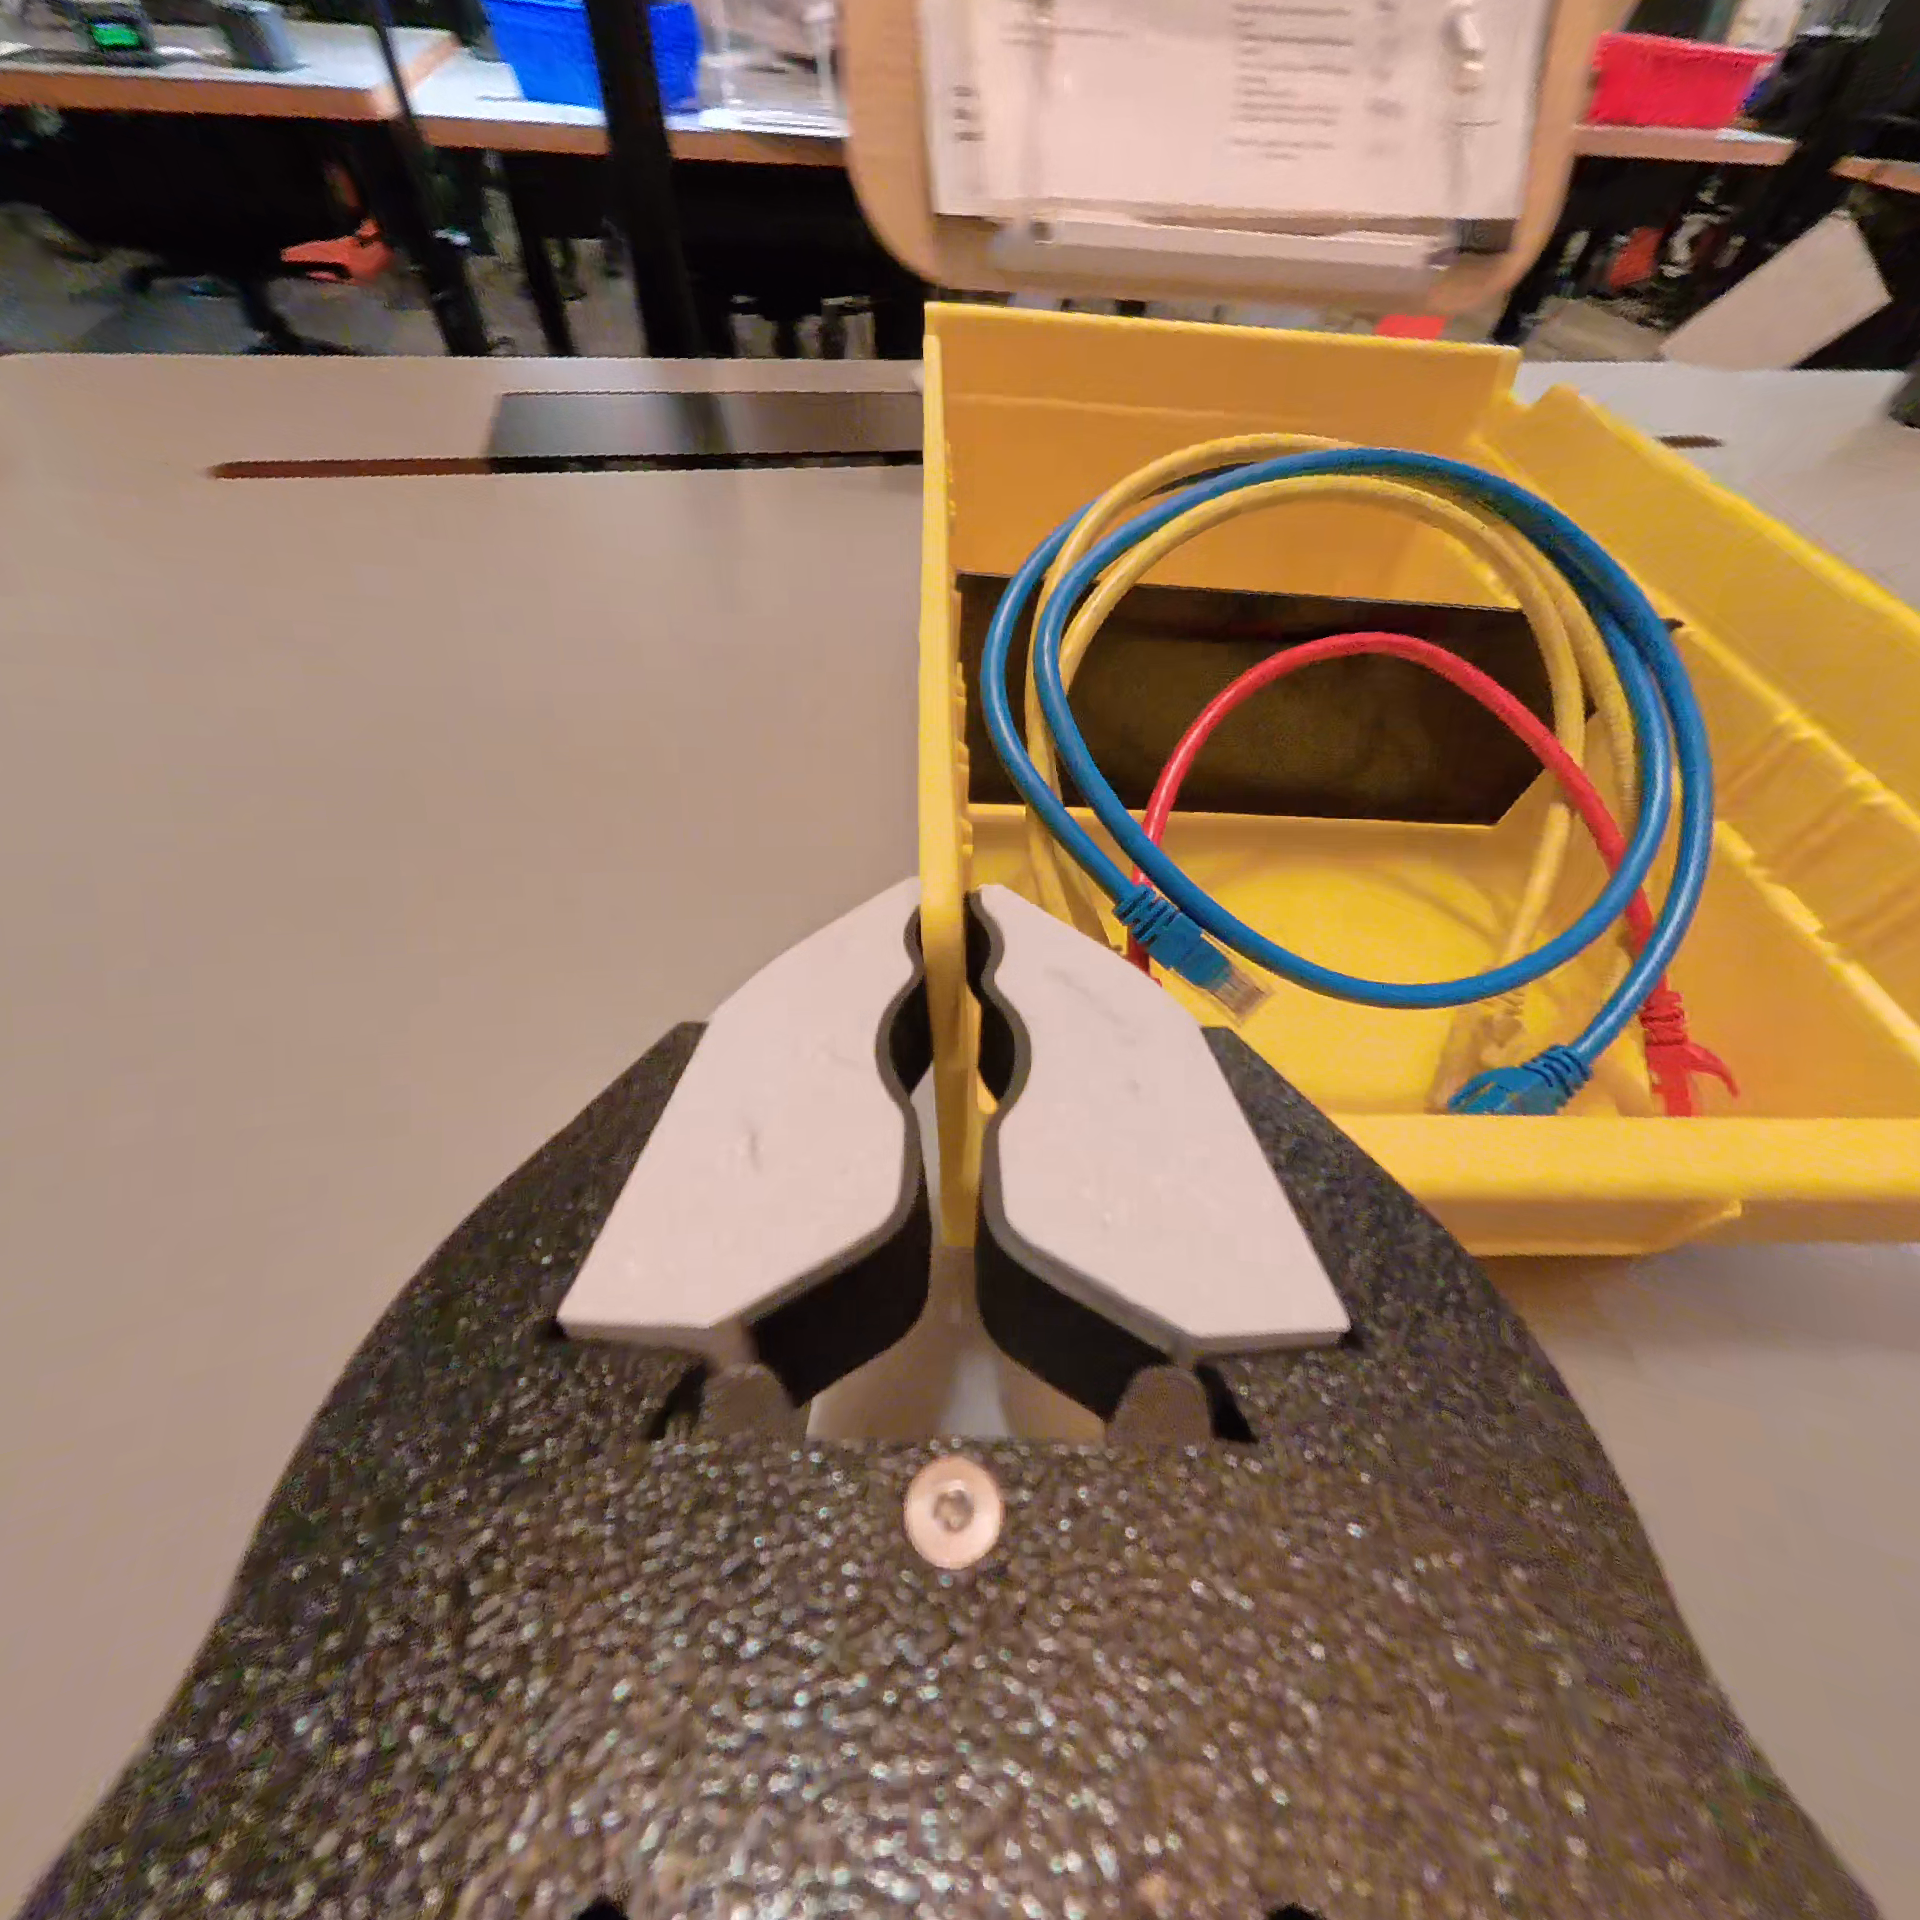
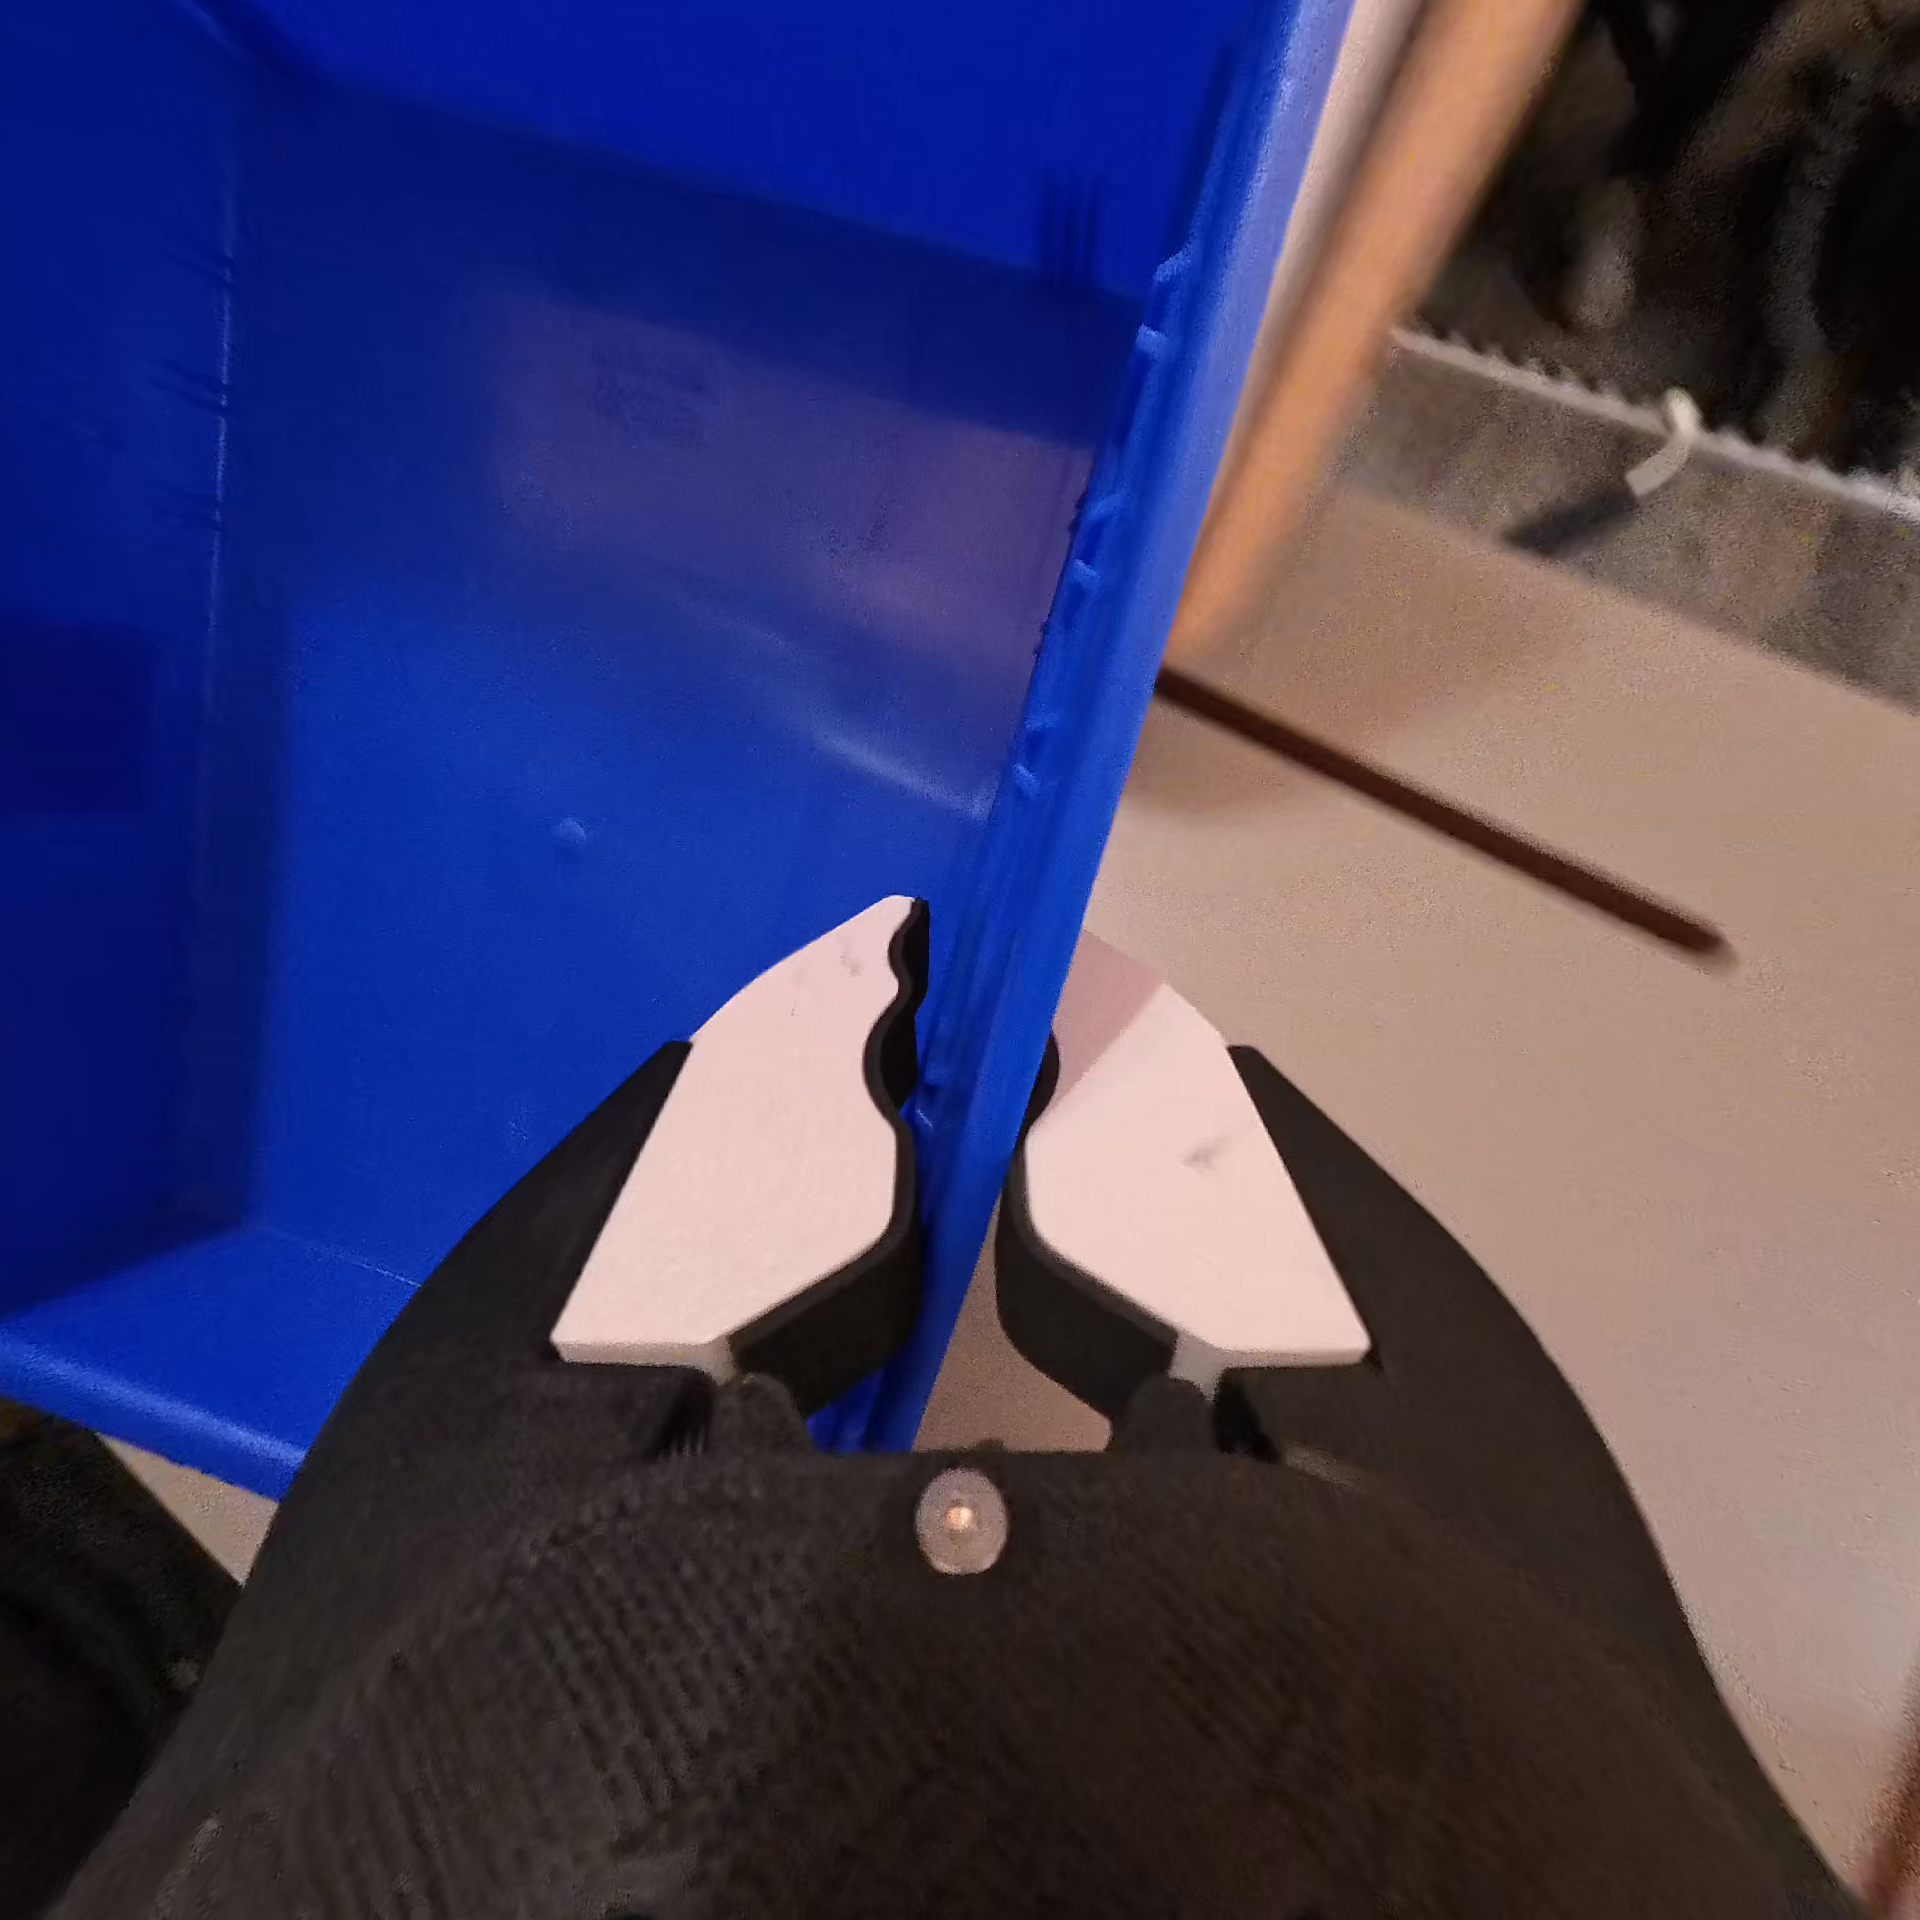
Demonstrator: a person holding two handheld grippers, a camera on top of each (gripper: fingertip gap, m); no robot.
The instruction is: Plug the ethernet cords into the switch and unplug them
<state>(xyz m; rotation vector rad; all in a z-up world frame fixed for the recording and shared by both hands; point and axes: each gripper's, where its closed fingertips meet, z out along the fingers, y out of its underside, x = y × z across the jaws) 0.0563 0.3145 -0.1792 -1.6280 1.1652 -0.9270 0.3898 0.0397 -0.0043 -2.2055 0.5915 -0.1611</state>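
A clear holder of printed pages [image 1: 1226, 104] stands behind the yellow bin [image 1: 1683, 1164]; coiled blue [image 1: 1340, 992], yellow [image 1: 1558, 665] and red [image 1: 1382, 646] cords lie inside; left gripper [image 1: 948, 914] jaws pinch its side wall; right gripper [image 2: 992, 925] jaws clamp the empty blue bin [image 2: 520, 623] wall above the table [image 2: 1455, 1039].

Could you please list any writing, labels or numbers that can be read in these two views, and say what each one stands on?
Nothing can be read.
Printed sheet in a clear holder behind the yellow bin: lines of print, too blurred to read.
Device with a green display on the far table: too small to read.
Blue bin: no writing seen.
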